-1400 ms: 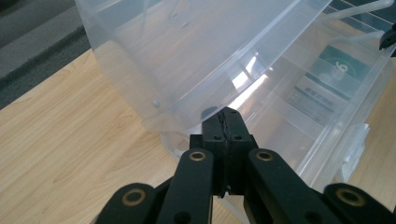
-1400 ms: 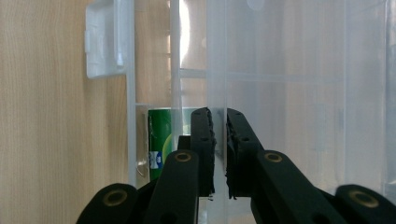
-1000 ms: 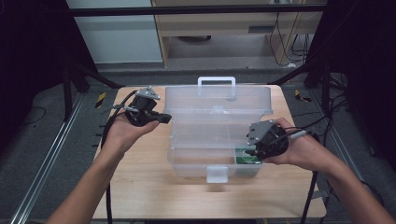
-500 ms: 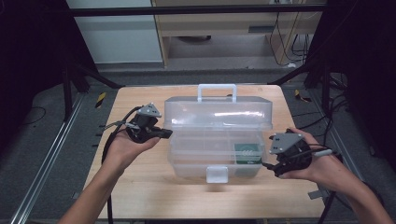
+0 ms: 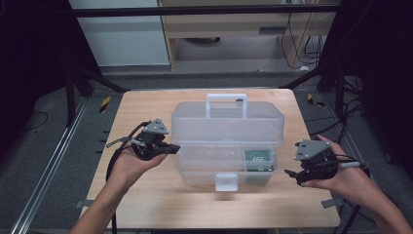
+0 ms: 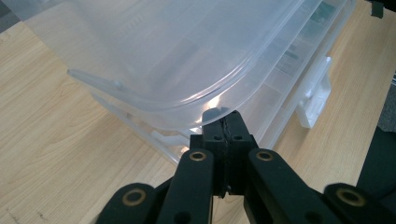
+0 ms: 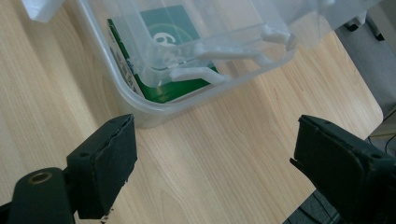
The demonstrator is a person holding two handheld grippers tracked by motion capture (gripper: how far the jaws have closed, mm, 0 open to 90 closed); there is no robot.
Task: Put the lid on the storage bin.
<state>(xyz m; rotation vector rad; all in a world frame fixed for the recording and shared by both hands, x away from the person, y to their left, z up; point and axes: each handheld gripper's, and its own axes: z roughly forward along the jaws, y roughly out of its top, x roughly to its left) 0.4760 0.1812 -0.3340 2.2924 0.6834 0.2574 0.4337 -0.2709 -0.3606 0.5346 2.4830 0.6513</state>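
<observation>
Item: clear plastic lidded toolbox, mid-surface, green card packet inside by its right end. Your left tongs are pressed together under the lid's left rim; right tongs, empty, have just been opening. Risk: lid drops onto your tongs. Since earlier: lid lowered, right tongs withdrawn toward right edge.
</observation>
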